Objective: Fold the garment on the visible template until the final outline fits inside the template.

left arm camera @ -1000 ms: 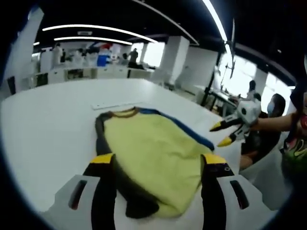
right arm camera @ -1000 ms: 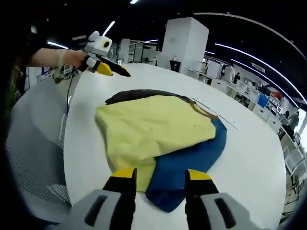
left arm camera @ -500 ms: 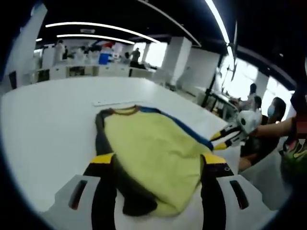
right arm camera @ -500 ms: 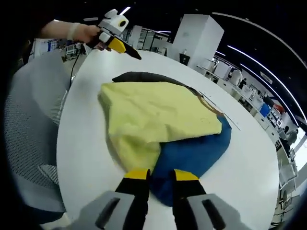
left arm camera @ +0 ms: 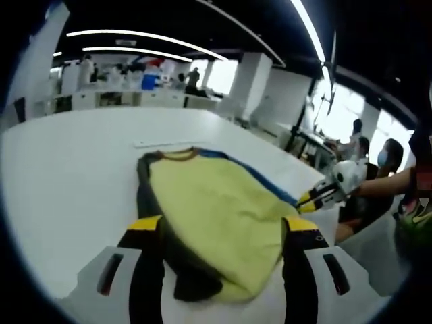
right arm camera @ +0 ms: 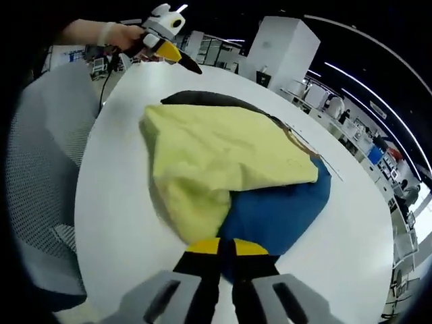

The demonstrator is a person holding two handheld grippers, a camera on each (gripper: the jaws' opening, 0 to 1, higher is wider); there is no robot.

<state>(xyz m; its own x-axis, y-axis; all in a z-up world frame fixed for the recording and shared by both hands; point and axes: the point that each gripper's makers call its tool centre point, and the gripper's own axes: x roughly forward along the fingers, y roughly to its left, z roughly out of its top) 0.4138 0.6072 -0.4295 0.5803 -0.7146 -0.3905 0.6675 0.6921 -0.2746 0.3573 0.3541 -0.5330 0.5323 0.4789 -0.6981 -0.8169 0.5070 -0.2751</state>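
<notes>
Yellow-and-blue garment [right arm camera: 223, 169] on the white counter [left arm camera: 61, 175]: right gripper [right arm camera: 226, 247], jaws pinched on its blue hem, should lift evenly toward the collar; left gripper [left arm camera: 223, 226] jaws open.

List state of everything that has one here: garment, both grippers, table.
garment: lies flat on the table, partly folded, yellow body on top, blue sleeve out on one side, dark sleeve on the other.
right gripper: jaws closed on the garment's near edge, at the blue part.
left gripper: jaws apart, over the garment's near end, holding nothing.
table: white, carries the garment.
</notes>
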